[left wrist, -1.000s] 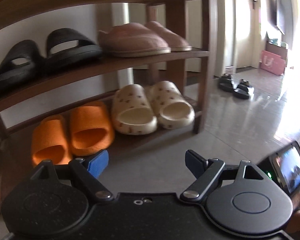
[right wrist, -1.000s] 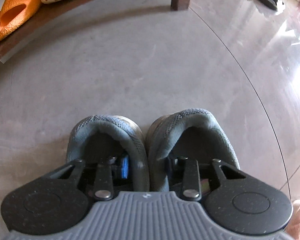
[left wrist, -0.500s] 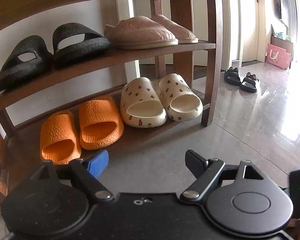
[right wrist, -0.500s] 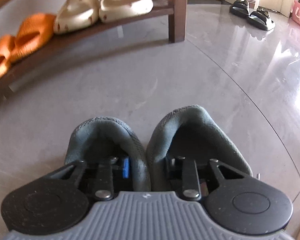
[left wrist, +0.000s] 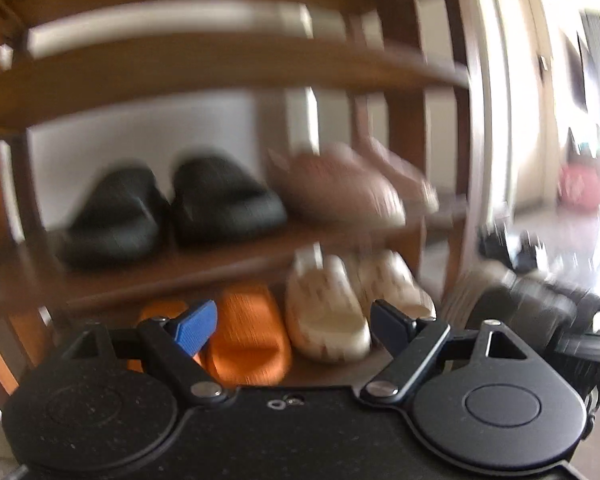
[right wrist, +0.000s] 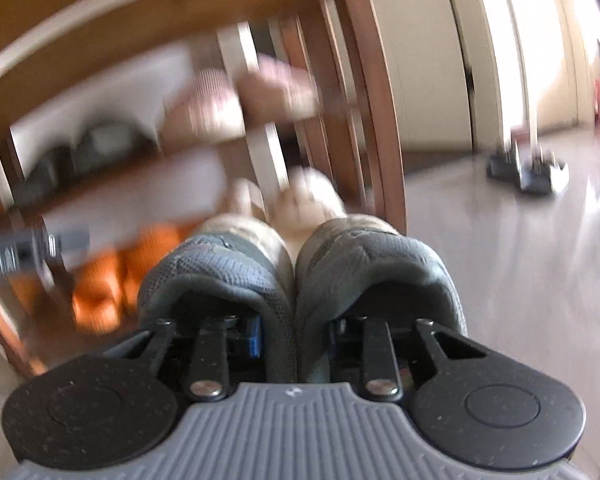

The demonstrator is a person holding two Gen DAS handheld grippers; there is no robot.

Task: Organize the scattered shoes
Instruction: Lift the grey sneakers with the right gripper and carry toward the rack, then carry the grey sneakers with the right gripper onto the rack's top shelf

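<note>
I see grey mesh shoes (right wrist: pixel 296 276), orange slides (left wrist: pixel 248 340), cream slides (left wrist: pixel 328 316) with brown spots, black slides (left wrist: pixel 172 208), a brown wooden shelf (left wrist: pixel 220 68).

Floor (right wrist: pixel 520 280): you see pale, glossy tiles catching window glare.
Door (right wrist: pixel 432 64): you face cream panels beyond the wooden frame.
Pink bag (left wrist: pixel 580 190): you find it blurred, far right, near the bright doorway.
Wall (left wrist: pixel 140 136): white.
</note>
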